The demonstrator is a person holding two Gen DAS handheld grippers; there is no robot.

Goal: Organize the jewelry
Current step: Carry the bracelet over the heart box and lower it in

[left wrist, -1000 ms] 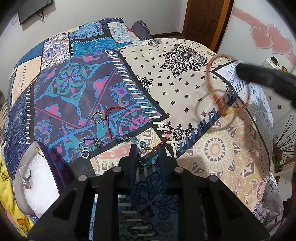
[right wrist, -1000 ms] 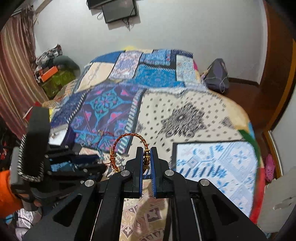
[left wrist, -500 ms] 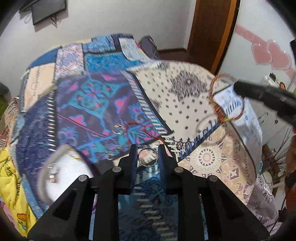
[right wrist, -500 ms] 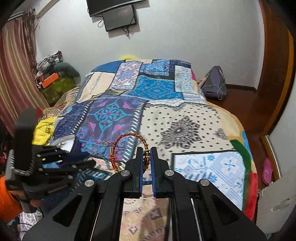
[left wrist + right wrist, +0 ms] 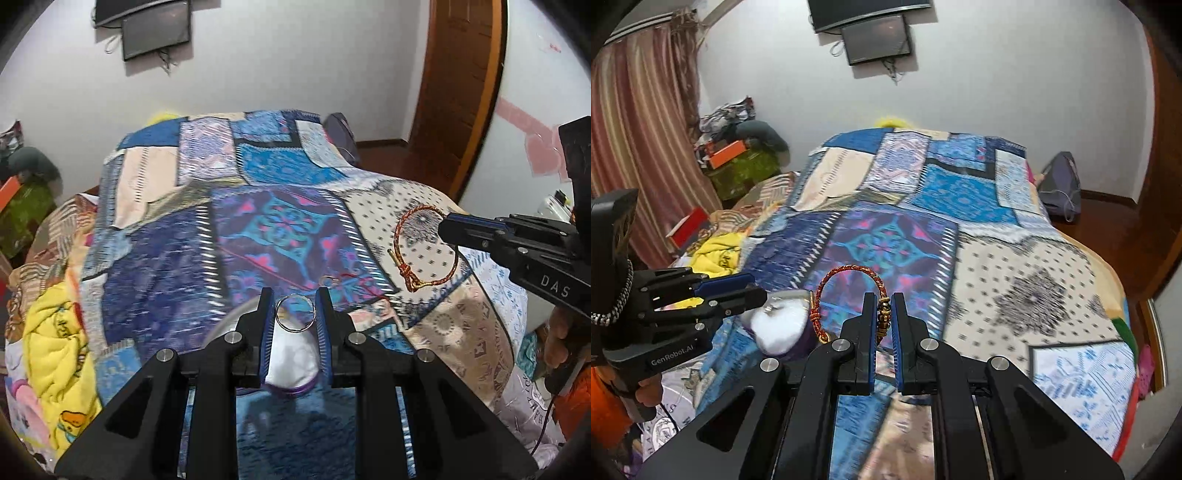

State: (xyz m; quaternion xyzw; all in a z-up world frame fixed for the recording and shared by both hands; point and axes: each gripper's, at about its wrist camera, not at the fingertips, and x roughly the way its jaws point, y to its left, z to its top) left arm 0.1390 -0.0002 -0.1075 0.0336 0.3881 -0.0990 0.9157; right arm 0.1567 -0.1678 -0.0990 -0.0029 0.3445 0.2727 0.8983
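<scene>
My left gripper (image 5: 295, 297) is shut on a thin silver ring (image 5: 295, 314) and holds it above the open jewelry box (image 5: 291, 358), which has a white cushion and a purple rim. My right gripper (image 5: 885, 302) is shut on a red-and-gold braided bracelet (image 5: 849, 275), held in the air over the bed. The bracelet (image 5: 424, 245) and right gripper (image 5: 448, 227) also show at the right of the left wrist view. The box (image 5: 783, 326) and left gripper (image 5: 753, 290) show at the left of the right wrist view. A small ring and red cord (image 5: 332, 281) lie on the quilt.
A patchwork quilt (image 5: 960, 192) covers the bed. A yellow blanket (image 5: 55, 332) lies at its left edge. A dark bag (image 5: 1060, 184) sits on the floor by the wooden door (image 5: 461, 74). Clutter and a striped curtain (image 5: 635, 147) stand at the left.
Both grippers have lifted and tilted up, so more of the far wall shows. The left gripper carried the silver ring to the left over the box. The bracelet stays clamped.
</scene>
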